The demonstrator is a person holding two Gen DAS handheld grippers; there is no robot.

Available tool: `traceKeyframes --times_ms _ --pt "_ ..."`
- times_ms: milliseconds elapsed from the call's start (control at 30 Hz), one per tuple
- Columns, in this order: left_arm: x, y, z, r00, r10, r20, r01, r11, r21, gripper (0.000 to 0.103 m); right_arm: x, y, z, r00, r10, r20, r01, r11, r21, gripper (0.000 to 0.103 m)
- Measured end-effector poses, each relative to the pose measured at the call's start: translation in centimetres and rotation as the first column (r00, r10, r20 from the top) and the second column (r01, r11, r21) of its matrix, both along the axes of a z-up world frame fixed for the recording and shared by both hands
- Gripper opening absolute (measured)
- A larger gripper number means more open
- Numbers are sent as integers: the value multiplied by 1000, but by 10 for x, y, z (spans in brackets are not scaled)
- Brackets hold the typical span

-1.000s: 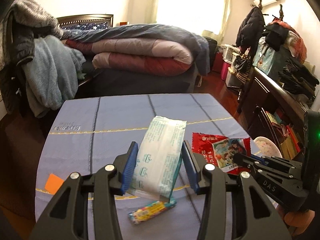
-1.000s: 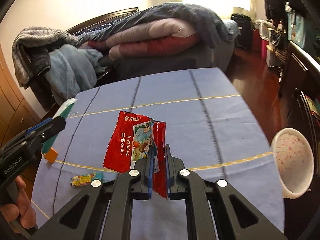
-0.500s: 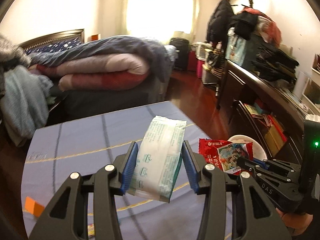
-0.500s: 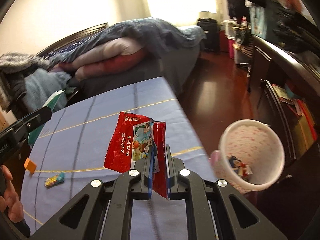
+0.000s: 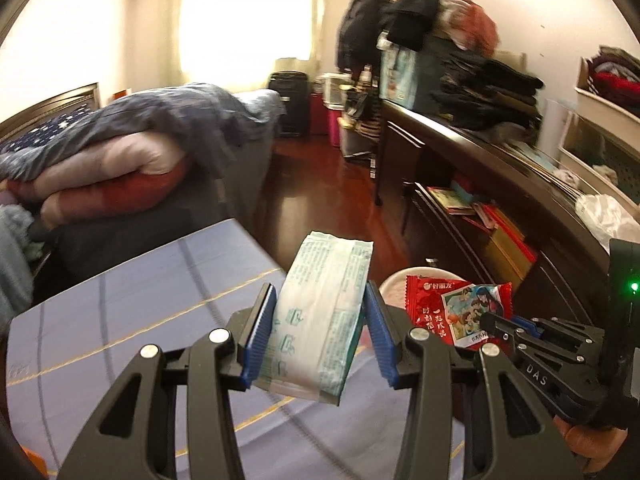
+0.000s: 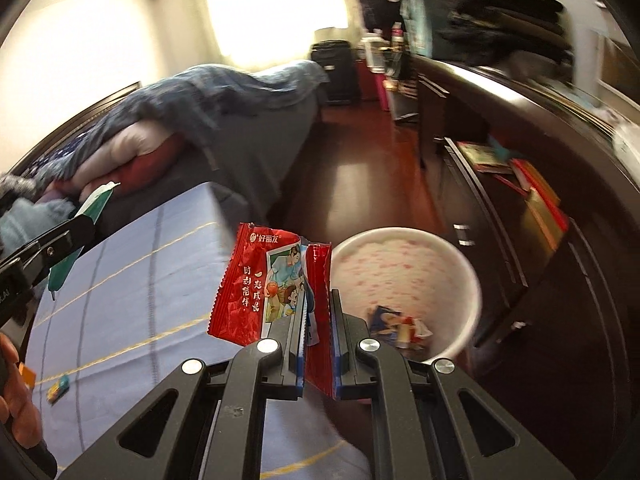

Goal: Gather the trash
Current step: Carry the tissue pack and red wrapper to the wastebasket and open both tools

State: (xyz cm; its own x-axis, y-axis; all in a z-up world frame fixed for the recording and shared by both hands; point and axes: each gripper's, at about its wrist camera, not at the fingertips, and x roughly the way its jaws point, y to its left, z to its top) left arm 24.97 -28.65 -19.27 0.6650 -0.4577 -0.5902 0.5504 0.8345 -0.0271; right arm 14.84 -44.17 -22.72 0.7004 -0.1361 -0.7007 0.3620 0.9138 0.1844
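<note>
1. Left wrist view: the left gripper (image 5: 320, 334) clamps a white and green tissue pack (image 5: 320, 320) between its blue pads, the pack standing nearly upright above the edge of a table under a blue cloth (image 5: 120, 320).
2. Just to its right, the right gripper (image 5: 486, 322) pinches a red snack wrapper (image 5: 448, 308), which hangs in front of the rim of a white bin (image 5: 394, 278) on the floor beside the table.
3. Right wrist view: the right gripper (image 6: 318, 344) has its jaws drawn tight on the red snack wrapper (image 6: 264, 284), held over the table's edge just left of the white bin (image 6: 408, 264).
4. The bin, speckled pink inside, already holds a few crumpled wrappers (image 6: 400, 324).
5. At far left, the left gripper (image 6: 48, 248) carries the tissue pack (image 6: 88, 216) above the blue cloth (image 6: 140, 280).
6. One small colourful candy wrapper (image 6: 58, 388) and an orange scrap (image 6: 27, 376) lie on the cloth near a person's hand (image 6: 16, 396).
7. A bed piled with folded quilts (image 5: 120, 168) and a dark wooden cabinet (image 5: 480, 184) fill the blurred background.
</note>
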Motion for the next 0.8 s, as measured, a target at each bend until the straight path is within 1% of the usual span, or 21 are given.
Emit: traceKeyframes --times_ms 200,333,533,667,767,800 --pt "2 -54 -12 995 -98 -9 98 995 12 45 -12 -42 -10 995 -97 -16 97 995 -2 10" --pt "8 -91 -25 987 -158 -38 158 987 17 45 -15 -69 -21 986 -164 -40 164 986 -17 10" --pt "23 -127 -44 974 -204 -97 205 979 1 45 -11 -97 -39 972 -223 -77 221 975 -36 10" --pt "31 -148 -57 966 -224 -130 225 974 -7 46 -4 -105 -48 966 -242 -93 237 970 -61 10" --pt "36 -157 -65 965 -226 -135 228 974 1 47 1 -107 -52 963 -251 -100 243 966 -85 11" --pt "39 -160 -69 964 -225 -139 227 974 2 50 4 -108 -53 962 -254 -102 244 965 -97 11"
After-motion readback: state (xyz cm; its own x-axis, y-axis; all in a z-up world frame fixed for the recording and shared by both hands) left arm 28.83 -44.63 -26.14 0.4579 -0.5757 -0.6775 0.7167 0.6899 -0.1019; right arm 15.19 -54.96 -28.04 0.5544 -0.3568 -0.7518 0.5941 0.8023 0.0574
